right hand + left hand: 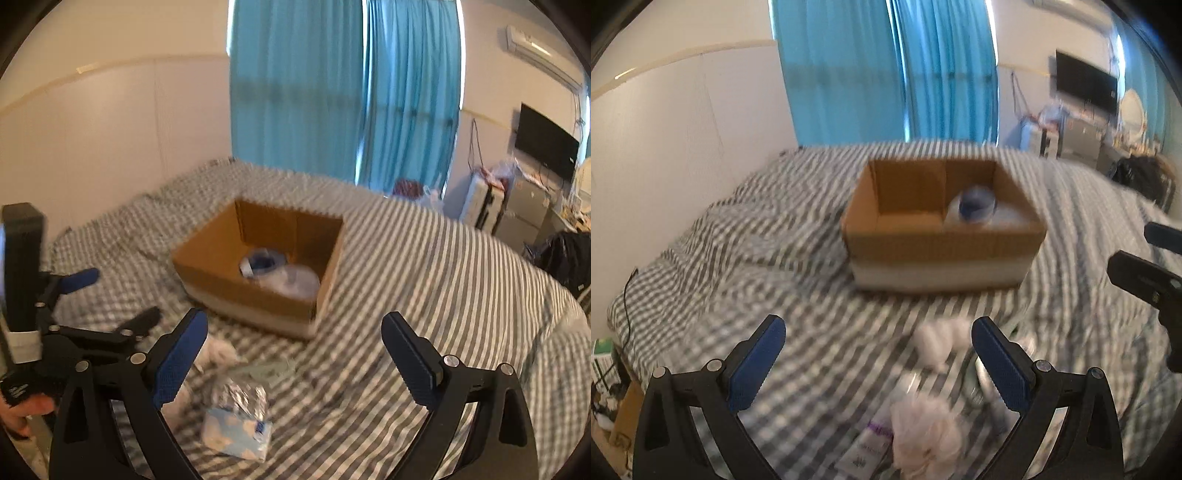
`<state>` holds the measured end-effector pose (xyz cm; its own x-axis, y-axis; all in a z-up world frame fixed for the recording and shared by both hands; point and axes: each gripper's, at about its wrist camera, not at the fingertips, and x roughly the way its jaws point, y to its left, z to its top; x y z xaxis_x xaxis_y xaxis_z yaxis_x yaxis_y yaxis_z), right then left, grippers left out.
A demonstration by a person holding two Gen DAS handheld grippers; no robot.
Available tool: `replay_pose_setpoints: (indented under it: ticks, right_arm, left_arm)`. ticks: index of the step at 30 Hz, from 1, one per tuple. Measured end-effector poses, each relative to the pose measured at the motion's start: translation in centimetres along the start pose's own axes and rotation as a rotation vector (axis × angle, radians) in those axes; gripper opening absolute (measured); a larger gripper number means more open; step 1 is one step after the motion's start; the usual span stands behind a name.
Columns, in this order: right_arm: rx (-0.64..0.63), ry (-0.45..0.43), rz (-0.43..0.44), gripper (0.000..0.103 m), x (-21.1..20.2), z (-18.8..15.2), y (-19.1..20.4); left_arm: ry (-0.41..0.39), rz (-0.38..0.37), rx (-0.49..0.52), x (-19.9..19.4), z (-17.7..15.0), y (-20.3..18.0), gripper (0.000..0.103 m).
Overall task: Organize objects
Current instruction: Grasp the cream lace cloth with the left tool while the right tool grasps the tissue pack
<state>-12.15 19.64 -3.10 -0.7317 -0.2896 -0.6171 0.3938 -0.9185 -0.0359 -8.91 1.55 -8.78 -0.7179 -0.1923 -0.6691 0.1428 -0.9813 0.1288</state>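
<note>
An open cardboard box (942, 243) stands on the striped bed, also in the right wrist view (236, 284). Inside lies a blue-and-clear plastic item (977, 208), seen too in the right wrist view (264, 264). My left gripper (877, 360) is open and empty above loose items: a white bottle (932, 341) and a pink fluffy puff (925, 437). My right gripper (295, 360) is open and empty above a shiny foil packet (240, 397) and a light-blue tissue pack (236, 434). The left gripper also shows in the right wrist view (122, 299), open. The right gripper also shows in the left wrist view (1141, 251).
The bed (738, 240) has a grey-and-white striped sheet and meets a white wall on the left. Blue curtains (886, 74) hang behind. A TV (546, 151) and cluttered furniture (517, 206) stand at the right. A dark bag (565, 254) lies by the bed's right edge.
</note>
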Motion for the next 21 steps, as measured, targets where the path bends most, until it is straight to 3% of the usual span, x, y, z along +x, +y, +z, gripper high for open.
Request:
replay_pose_setpoints:
  ticks: [7,10,13,15,18,19,21]
  right_arm:
    - [0.043,0.157,0.038,0.096,4.5,-6.3,0.5]
    - [0.05,0.19,0.008,0.096,4.9,-8.2,0.6]
    - [0.062,0.224,0.003,0.096,5.1,-9.4,0.7]
    - [0.071,0.223,0.004,0.096,4.9,-9.8,0.9]
    - [0.093,0.225,0.019,0.096,4.3,-10.3,1.2]
    - [0.107,0.231,0.03,0.096,4.2,-10.5,1.3]
    - [0.118,0.233,0.036,0.096,4.2,-10.7,1.7]
  left_arm:
    - [0.121,-0.051,0.033,2.0,-5.0,-1.9,0.101]
    - [0.165,-0.067,0.076,2.5,-6.6,-2.9,0.097]
    - [0.196,-0.096,0.1,3.2,-7.5,-3.3,0.084]
    - [0.185,-0.076,0.123,3.2,-7.9,-3.6,0.074]
    - [0.172,-0.107,0.131,2.6,-7.8,-3.3,0.037]
    - [0.184,-0.125,0.118,2.7,-7.6,-3.0,0.029]
    - [0.178,-0.137,0.098,2.4,-7.3,-2.4,0.025]
